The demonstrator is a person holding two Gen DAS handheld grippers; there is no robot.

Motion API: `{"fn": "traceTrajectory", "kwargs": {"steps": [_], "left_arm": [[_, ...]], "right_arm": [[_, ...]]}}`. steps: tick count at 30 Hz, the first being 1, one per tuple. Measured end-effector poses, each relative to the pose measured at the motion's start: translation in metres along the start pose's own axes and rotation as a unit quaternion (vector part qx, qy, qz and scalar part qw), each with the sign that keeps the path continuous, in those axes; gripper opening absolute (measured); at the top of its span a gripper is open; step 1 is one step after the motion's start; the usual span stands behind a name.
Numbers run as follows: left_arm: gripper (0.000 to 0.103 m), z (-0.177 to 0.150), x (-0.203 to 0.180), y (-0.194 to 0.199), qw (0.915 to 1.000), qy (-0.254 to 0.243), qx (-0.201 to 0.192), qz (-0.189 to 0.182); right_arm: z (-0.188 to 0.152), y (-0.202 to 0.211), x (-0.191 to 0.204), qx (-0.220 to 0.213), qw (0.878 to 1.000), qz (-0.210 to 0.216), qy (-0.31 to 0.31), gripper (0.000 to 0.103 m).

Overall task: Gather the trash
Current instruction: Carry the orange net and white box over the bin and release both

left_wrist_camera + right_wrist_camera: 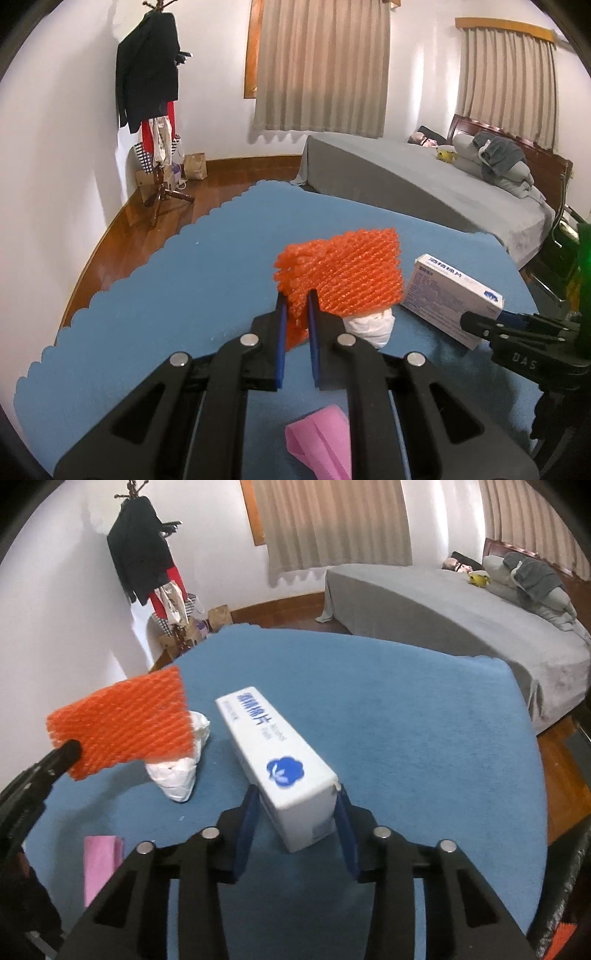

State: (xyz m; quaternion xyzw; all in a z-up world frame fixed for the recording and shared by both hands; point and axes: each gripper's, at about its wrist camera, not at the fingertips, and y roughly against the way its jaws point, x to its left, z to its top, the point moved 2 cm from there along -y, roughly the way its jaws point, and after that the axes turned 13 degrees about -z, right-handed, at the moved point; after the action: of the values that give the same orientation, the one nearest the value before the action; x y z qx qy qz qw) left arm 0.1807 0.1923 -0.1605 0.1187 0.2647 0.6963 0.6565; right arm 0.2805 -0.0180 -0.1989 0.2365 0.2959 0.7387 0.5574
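My left gripper (297,295) is shut on an orange foam net sleeve (351,273), holding it by one end above the blue table cover (147,295). From the right wrist view the net (122,723) hangs at the left, with the left gripper (70,749) at its lower edge. A long white box with blue print (273,746) lies on the cover. My right gripper (297,794) has closed on its near end, both blue pads against its sides. Under the net lies a crumpled white wad (177,775). A pink folded paper (99,864) rests nearer, at the left.
The blue cover (406,720) has scalloped edges, and wooden floor (147,221) lies beyond them. A grey bed (443,609) stands behind the table to the right. A coat rack with dark clothes (147,74) is in the far left corner.
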Motion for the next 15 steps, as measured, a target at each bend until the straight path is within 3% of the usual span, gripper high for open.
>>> {"fn": "traceTrajectory", "kwargs": {"steps": [8, 15], "left_arm": [[0.01, -0.007, -0.011, 0.003, 0.9999, -0.013, 0.006, -0.01], [0.01, -0.012, -0.012, 0.001, 0.9998, -0.013, 0.015, -0.008]], "right_arm": [[-0.024, 0.034, -0.023, -0.002, 0.999, -0.021, -0.036, 0.037], [-0.032, 0.026, -0.014, 0.014, 0.999, -0.017, -0.024, 0.043]]}}
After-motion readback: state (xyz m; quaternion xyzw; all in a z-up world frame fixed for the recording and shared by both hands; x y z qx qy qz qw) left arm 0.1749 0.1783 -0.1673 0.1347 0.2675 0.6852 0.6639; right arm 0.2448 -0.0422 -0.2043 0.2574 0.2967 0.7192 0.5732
